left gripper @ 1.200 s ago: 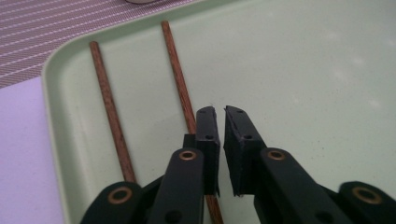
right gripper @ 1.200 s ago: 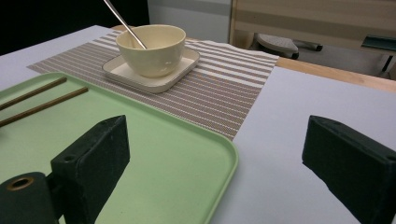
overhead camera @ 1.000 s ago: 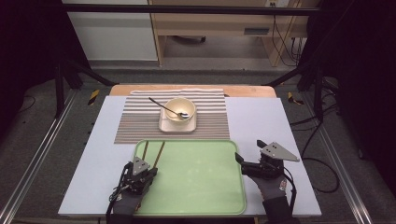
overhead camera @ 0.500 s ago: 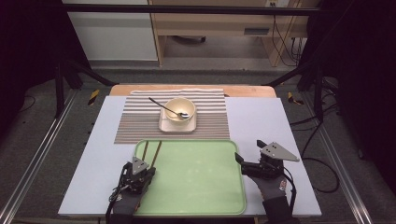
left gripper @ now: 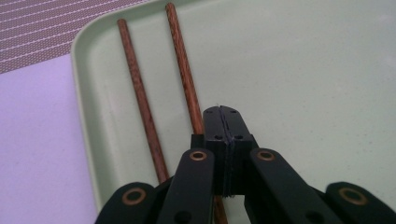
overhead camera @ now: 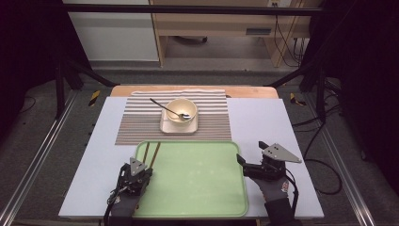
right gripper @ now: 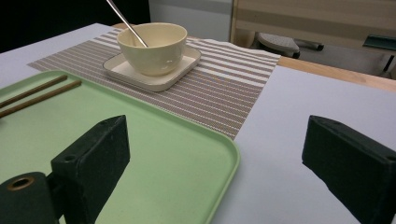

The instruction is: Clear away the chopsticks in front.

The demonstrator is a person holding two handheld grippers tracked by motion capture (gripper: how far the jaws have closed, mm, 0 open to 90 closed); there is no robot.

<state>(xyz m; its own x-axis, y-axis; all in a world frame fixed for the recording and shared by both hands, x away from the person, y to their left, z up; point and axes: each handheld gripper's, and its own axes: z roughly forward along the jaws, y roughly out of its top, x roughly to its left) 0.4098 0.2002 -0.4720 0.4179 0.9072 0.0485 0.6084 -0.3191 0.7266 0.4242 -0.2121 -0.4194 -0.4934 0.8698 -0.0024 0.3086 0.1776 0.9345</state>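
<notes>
Left tool (left gripper: 223, 122) pinched shut over one chopstick (left gripper: 183, 74), nothing gripped; right tool (right gripper: 224, 163) wide. Chopsticks light, stiff, slippery: grab mid-length.

Pale grey worktop (overhead camera: 89, 155): striped placemat (overhead camera: 141, 122) at the far side, green tray (overhead camera: 197, 183) just in front, overlapping its near edge.

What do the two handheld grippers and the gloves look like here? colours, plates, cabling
Both are black two-jaw units. The left gripper has flat linkage arms with brass-ringed pivots and blocky pads, a small grey three-cornered plate on top, and a black cable trailing back. The right gripper carries a larger grey plate, chunky black pads and a black cable. Both hands wear dark grey gloves; the right hand shows a small red mark.
</notes>
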